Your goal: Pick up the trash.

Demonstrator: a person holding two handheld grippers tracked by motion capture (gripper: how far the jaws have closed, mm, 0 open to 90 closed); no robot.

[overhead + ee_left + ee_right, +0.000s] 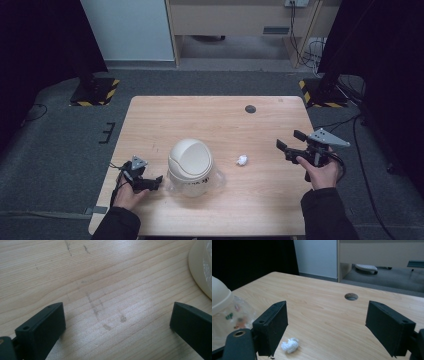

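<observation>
Looking down from the high view, I have the right gripper (290,141) raised above the right side of the light wooden table (215,120), its two black jaws spread wide with nothing between them. No earlier picture backs any motion, so I report only what stands: wide apart and empty. In the right gripper view the small crumpled white paper ball (290,345) lies on the bare wood below and just inside the left jaw, clear of both pads; the table's round dark cable hole (351,296) sits farther off between the jaws. From above, that paper ball (242,160) rests between the right gripper and the cream dome-lidded plastic bin (190,166), nearer the bin but apart from it.

The bin stands upright near the front middle of the table, with a clear plastic liner bulging out around its base. Its rounded lid and that liner (234,315) show at the left edge of the right gripper view.

My left gripper (152,182) lies low at the front left, just beside the bin, pointing towards it. In the left gripper view its jaws stand far apart over scuffed wood, gripping nothing, and the bin's pale curved wall (201,267) fills the upper right corner, beyond the right jaw and not touching it.
</observation>
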